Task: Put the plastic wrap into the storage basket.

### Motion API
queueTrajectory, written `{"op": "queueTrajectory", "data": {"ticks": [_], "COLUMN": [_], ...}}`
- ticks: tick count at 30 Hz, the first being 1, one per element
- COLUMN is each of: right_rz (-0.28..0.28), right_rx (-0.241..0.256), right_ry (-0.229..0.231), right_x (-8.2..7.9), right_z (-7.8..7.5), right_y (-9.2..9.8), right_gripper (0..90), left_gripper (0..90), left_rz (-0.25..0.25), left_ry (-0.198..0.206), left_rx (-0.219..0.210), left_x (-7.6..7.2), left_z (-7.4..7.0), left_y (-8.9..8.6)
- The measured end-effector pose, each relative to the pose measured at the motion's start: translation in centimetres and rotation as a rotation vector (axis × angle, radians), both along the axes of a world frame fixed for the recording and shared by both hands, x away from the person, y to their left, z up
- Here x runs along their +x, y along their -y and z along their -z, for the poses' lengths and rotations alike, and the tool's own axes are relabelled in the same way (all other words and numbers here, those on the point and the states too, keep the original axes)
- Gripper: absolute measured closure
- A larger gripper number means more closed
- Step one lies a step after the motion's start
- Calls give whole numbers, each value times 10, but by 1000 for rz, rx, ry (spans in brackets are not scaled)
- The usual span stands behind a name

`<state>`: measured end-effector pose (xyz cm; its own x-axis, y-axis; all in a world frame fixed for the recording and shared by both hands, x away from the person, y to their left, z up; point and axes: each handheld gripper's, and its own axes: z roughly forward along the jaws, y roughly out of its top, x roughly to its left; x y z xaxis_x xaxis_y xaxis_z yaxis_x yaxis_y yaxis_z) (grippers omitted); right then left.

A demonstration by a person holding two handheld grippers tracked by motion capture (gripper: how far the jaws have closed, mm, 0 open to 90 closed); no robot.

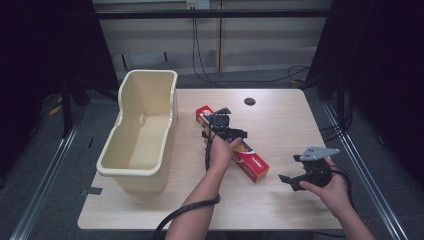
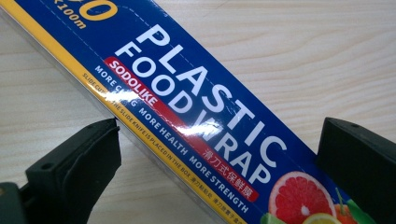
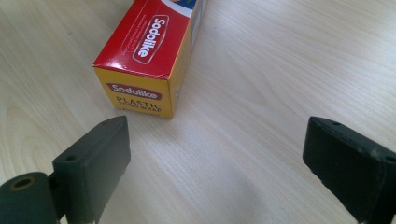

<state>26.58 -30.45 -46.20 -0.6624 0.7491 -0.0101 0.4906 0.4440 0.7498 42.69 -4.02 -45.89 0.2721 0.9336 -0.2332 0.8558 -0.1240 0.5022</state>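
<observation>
On the table (image 1: 280, 125), the food wrap box (image 1: 250, 162) lies flat between the left claw's (image 2: 217, 154) spread jaws, not yet gripped. Lower squarely over its width, then close; the right claw (image 3: 215, 158) waits open just beside the box's end.

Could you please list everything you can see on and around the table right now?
Food wrap box: one, red, blue and yellow, lying flat mid-table, slanting from far left to near right.
Basket: one, cream plastic, empty, on the table's left side.
Table: one, light wood, with a dark round hole near its far edge.
Cables: several, black, along the wall behind the table.
Left gripper: one, black, jaws open either side of the box.
Right gripper: one, black with a grey plate, jaws open, over the near right of the table, apart from the box.
</observation>
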Motion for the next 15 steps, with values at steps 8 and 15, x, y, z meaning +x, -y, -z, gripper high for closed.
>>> {"op": "queueTrajectory", "data": {"ticks": [8, 15], "right_rz": [7, 6], "right_rx": [1, 9], "right_ry": [-2, -1], "right_x": [0, 0], "right_z": [1, 0], "right_y": [-1, 0], "right_gripper": [74, 74], "left_gripper": [0, 0], "left_rz": [-27, -23], "left_ry": [-24, -24], "left_rx": [-14, -1], "left_x": [1, 1], "left_z": [0, -1], "left_y": [2, 2]}}
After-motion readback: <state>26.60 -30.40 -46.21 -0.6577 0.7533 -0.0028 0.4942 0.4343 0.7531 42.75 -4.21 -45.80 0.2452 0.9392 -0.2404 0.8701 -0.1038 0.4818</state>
